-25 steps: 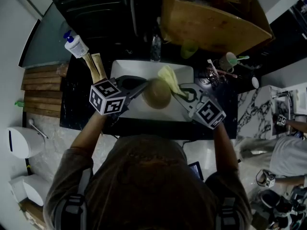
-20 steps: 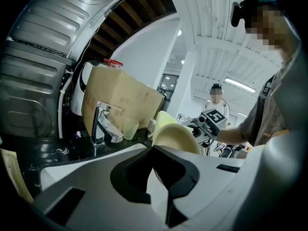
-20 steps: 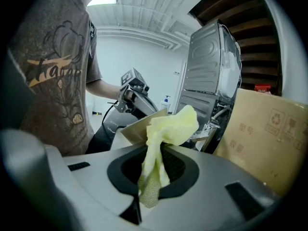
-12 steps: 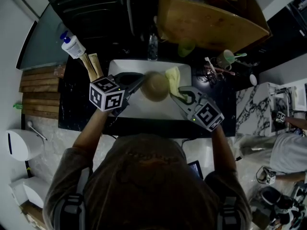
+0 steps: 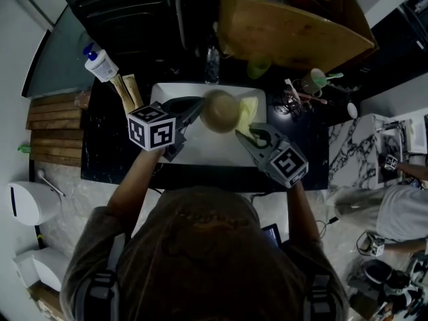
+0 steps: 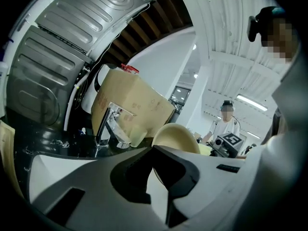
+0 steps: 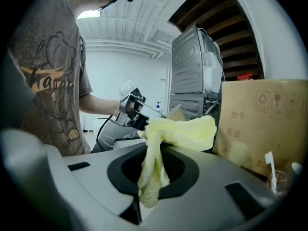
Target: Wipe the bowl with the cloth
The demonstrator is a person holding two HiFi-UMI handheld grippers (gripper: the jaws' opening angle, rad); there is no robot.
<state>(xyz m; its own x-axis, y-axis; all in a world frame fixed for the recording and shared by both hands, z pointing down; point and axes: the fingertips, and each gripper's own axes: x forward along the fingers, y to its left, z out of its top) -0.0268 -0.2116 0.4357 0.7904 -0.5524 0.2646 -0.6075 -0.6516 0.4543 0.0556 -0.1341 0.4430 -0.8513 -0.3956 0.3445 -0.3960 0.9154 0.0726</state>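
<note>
A cream bowl (image 5: 221, 110) is held over the white sink (image 5: 200, 154), with my left gripper (image 5: 198, 110) shut on its left rim. In the left gripper view the bowl (image 6: 176, 138) stands just past the closed jaws. My right gripper (image 5: 243, 134) is shut on a yellow cloth (image 5: 248, 115), which lies against the bowl's right side. The right gripper view shows the cloth (image 7: 179, 132) pinched between the jaws and bunched above them, with the left gripper (image 7: 133, 111) behind it. The bowl's inside is hidden.
A faucet (image 6: 109, 124) stands at the sink's far edge. A big cardboard box (image 5: 287, 25) sits behind it on the black counter. A soap bottle (image 5: 101, 63) is far left, a cup of utensils (image 5: 315, 83) right. A person (image 6: 226, 124) stands in the background.
The left gripper has carried the bowl toward the sink's far edge. The cloth has slid from the bowl's top to its right side, and the right gripper has drawn a little nearer.
</note>
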